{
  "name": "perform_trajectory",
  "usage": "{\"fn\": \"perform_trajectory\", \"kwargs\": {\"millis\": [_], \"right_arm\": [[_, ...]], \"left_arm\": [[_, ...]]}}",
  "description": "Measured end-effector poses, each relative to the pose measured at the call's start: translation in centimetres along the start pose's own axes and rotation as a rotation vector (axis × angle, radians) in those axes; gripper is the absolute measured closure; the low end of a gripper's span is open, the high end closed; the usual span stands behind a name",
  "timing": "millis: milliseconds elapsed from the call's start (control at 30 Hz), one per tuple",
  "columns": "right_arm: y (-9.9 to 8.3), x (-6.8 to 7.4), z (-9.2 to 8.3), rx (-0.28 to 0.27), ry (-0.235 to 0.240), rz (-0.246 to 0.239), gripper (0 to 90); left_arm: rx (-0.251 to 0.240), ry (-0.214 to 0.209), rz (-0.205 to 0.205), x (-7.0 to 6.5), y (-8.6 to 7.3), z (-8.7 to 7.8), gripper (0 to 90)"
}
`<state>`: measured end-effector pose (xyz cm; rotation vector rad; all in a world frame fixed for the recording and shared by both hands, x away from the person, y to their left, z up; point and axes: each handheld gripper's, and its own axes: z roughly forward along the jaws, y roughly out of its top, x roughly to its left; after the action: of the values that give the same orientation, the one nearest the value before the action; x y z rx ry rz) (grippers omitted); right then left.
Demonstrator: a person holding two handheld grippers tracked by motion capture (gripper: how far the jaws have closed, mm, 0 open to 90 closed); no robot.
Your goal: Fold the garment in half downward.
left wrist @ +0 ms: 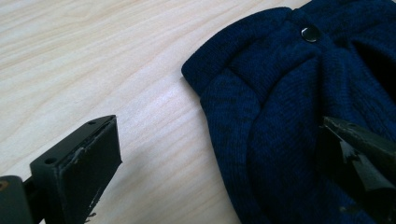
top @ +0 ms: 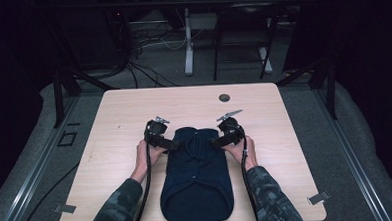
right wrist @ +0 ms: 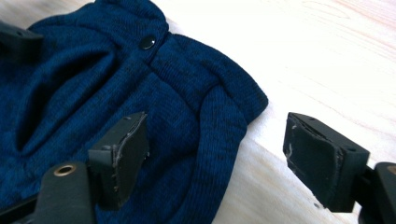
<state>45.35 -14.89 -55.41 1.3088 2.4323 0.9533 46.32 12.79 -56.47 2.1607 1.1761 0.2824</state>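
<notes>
A dark blue knitted garment [top: 197, 175] lies folded on the light wooden table [top: 134, 108], its far end reaching toward the table's middle. My left gripper [top: 174, 144] is at the garment's far left corner. In the left gripper view the gripper [left wrist: 224, 149] is open, one jaw over bare wood, the other over the knit [left wrist: 280, 116], near a snap button [left wrist: 310, 33]. My right gripper [top: 215, 141] is at the far right corner. In the right gripper view the gripper [right wrist: 219, 156] stands open astride the garment's folded edge [right wrist: 219, 121], with no pad pressing the knit.
A small round hole [top: 224, 97] sits in the table near its far edge. Metal brackets [top: 64, 208] [top: 319, 197] mark the front corners. Beyond the table are another table's legs [top: 188, 46] and loose cables [top: 146, 42] on the floor.
</notes>
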Motion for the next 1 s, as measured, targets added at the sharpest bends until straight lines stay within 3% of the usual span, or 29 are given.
{"fn": "perform_trajectory", "kwargs": {"millis": [267, 400, 633, 833, 1000], "right_arm": [[0.5, -0.1, 0.8, 0.001, 0.013, 0.011, 25.4], [0.6, 0.0, 1.3, 0.012, 0.007, 0.007, 31.7], [0.6, 0.1, 1.7, 0.018, 0.01, 0.008, 39.9], [0.3, 0.0, 2.1, 0.022, 0.013, 0.026, 46.0], [0.3, 0.1, 2.0, 0.033, 0.008, -0.006, 52.0]], "left_arm": [[0.014, -0.011, -0.004, 0.0, 0.2, 0.9, 6.1], [0.021, -0.014, 0.001, -0.1, 0.2, 1.2, 12.9], [0.022, 0.0, 0.015, -0.4, 0.3, 1.3, 16.4], [0.025, 0.011, 0.037, -1.1, 0.4, 1.3, 29.1], [0.02, 0.004, 0.059, -1.4, 0.4, 1.2, 38.0]]}}
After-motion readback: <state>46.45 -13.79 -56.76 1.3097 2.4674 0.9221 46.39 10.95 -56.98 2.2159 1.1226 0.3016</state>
